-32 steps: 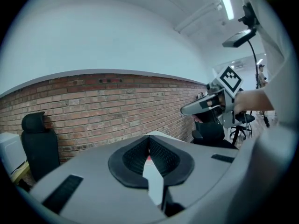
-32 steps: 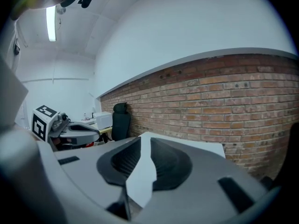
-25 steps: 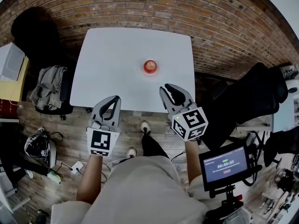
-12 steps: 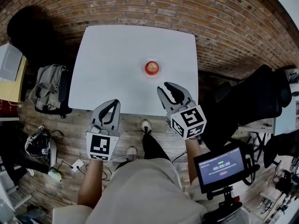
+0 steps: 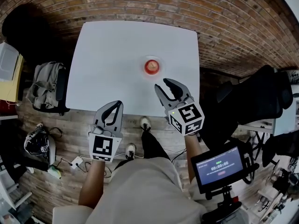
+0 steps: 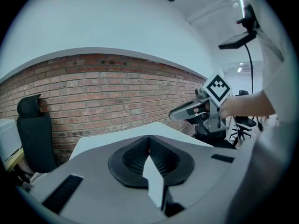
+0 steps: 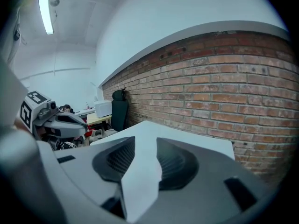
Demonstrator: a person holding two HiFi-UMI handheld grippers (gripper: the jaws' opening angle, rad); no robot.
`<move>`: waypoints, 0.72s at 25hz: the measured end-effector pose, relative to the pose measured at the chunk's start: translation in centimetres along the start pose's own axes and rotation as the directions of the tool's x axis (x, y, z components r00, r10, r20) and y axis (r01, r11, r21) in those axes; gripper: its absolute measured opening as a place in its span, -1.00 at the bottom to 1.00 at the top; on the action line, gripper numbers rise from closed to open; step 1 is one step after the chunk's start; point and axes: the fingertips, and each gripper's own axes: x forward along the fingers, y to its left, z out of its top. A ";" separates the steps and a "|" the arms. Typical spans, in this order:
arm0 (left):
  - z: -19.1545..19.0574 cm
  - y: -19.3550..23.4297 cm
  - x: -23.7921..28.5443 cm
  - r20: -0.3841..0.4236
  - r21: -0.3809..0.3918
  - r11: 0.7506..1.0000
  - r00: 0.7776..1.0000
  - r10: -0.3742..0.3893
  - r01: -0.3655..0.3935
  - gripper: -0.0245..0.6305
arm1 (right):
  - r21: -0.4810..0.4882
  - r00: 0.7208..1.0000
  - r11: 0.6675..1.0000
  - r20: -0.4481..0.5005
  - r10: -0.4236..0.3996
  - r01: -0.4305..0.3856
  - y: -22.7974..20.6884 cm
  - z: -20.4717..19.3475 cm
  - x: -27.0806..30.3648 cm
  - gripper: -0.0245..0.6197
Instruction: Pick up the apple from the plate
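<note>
Apple [image 5: 151,67]: on a small plate [image 5: 144,69], middle of the table [image 5: 107,55]; untouched
Right gripper [image 5: 164,87]: near the apple, over the table's front part; jaws apart, just been opening, nothing between
Left gripper [image 5: 117,104]: at the front edge, well apart from the plate; jaws together, empty
Step, my reading: approach; open wider than the apple, straddle its middle clear of the rim, squeeze gently, lift straight

The head view looked steeply down on the white table [image 5: 112,64]; both gripper views looked low across it toward the brick wall [image 6: 117,90].
</note>
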 end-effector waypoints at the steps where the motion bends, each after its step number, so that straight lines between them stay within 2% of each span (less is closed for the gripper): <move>1: -0.1 0.2 0.1 -0.002 -0.003 1.000 1.000 0.002 -0.002 -0.91 | 0.000 1.000 1.000 -0.005 0.001 -0.001 -0.1 -0.1 0.2 -0.52; 18: -1.6 1.4 4.5 -0.047 -0.060 0.998 0.999 0.006 -0.009 -0.91 | 0.015 0.994 0.999 -0.107 0.034 -0.033 -3.2 -3.0 4.3 -0.46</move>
